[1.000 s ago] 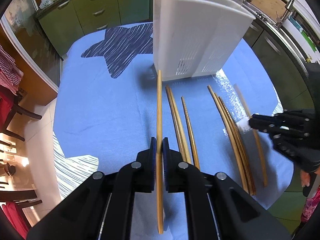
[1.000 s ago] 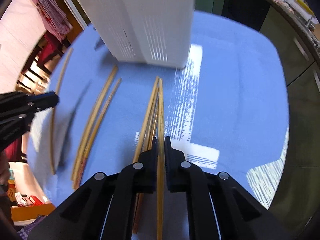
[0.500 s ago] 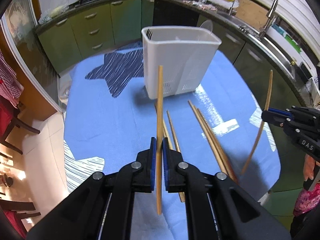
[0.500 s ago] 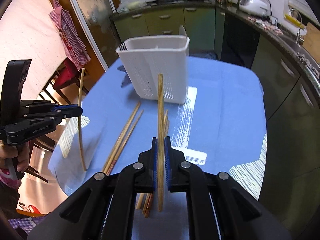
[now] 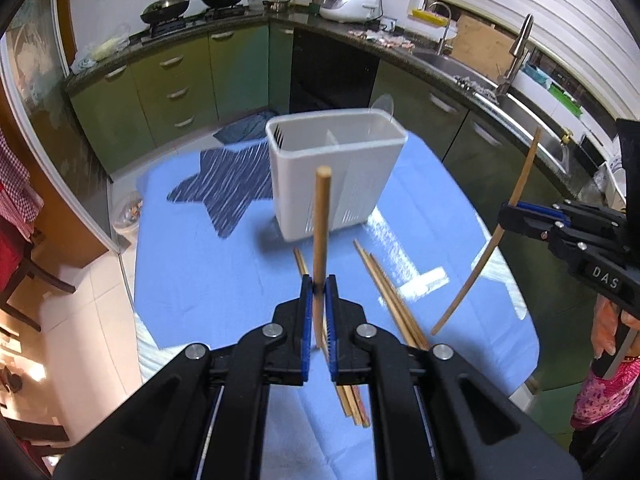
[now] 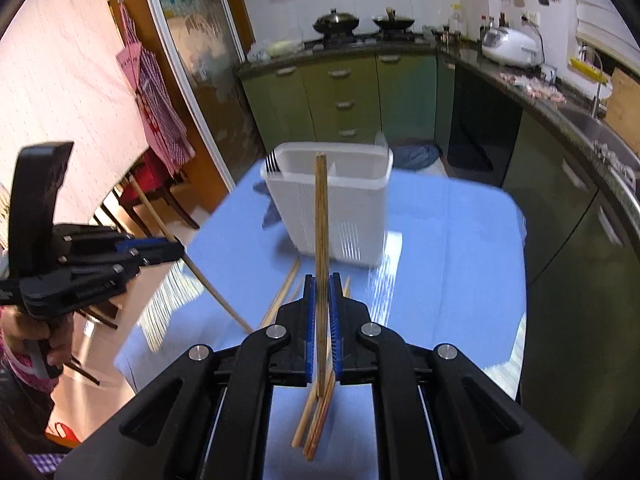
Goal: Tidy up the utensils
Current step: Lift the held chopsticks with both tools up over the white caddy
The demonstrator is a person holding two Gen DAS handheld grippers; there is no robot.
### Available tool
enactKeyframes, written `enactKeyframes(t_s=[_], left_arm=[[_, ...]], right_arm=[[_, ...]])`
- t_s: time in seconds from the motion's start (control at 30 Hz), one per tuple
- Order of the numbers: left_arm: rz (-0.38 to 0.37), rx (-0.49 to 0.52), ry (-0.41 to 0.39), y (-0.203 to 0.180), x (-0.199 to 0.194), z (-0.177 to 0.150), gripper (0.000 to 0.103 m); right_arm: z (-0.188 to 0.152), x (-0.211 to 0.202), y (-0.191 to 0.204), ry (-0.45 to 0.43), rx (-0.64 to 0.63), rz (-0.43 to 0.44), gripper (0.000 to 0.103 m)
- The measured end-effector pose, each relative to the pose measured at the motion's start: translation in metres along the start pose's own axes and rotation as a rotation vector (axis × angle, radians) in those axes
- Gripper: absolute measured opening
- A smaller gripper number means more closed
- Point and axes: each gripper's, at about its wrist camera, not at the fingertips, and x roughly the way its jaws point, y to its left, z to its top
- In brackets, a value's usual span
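Wooden chopstick (image 5: 320, 240) pinched upright in left gripper (image 5: 319, 284) — another chopstick (image 6: 321, 240) clamped likewise in right gripper (image 6: 322, 280)

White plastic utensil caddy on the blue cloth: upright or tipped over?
Upright. The white plastic utensil caddy stands on its base on the blue tablecloth, its open rim facing up and metal fork tines poking above it.

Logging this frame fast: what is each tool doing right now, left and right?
Left tool: closed on a wooden chopstick, lifted above the table.
Right tool: closed on another chopstick, also lifted.
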Motion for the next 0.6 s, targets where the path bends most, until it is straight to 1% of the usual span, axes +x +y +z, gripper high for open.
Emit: enactKeyframes(t_s=[0.1, 0.3, 0.43, 0.53, 0.6], left_arm=[[-0.01, 0.001, -0.033, -0.001, -0.012, 0.021, 0.006], [-0.013, 0.023, -0.154, -0.012, -0.052, 0.075, 0.006], [0.01, 0.015, -0.246, -0.018, -0.071, 0.109, 0.006], [0.036, 0.009, -0.298, -0.022, -0.075, 0.128, 0.006], [0.048, 0.002, -0.313, -0.023, -0.073, 0.138, 0.006]], right_arm=[[0.023, -0.016, 0.002, -0.051, 0.003, 0.001, 0.007], [0.056, -0.045, 0.006, -0.128, 0.002, -0.005, 0.007], [0.081, -0.056, 0.001, -0.175, 0.023, -0.013, 0.007], [0.101, -0.06, -0.002, -0.216, 0.037, -0.025, 0.007], [0.117, -0.063, -0.003, -0.241, 0.048, -0.016, 0.007]])
